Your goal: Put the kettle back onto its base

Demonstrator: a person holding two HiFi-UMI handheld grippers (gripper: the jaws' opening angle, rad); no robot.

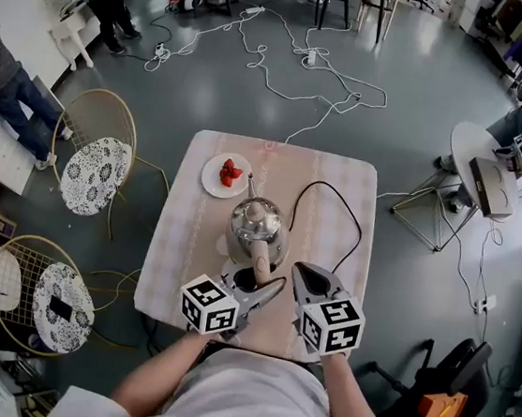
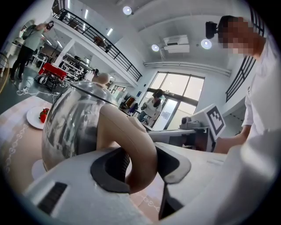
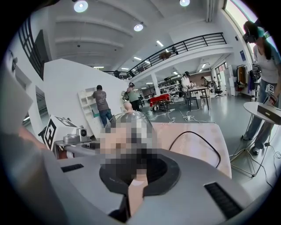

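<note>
The steel kettle [image 1: 255,228] with a beige knob stands on the pink-clothed table [image 1: 340,180]. Its beige handle [image 1: 260,267] points toward me. My left gripper [image 1: 257,285] is shut on that handle; the left gripper view shows the handle [image 2: 131,140] wedged between the dark pads, with the kettle body [image 2: 70,123] just beyond. A pale disc [image 2: 37,169] shows under the kettle; I cannot tell whether the kettle is seated on it. My right gripper [image 1: 298,272] hovers just right of the handle, jaws together and holding nothing. In the right gripper view the kettle [image 3: 131,119] is partly hidden by a mosaic patch.
A white plate of strawberries [image 1: 226,174] lies behind the kettle to the left. A black power cord [image 1: 360,229] loops over the right half of the table. Two wire chairs [image 1: 96,168] stand left of the table, and cables trail across the floor behind it.
</note>
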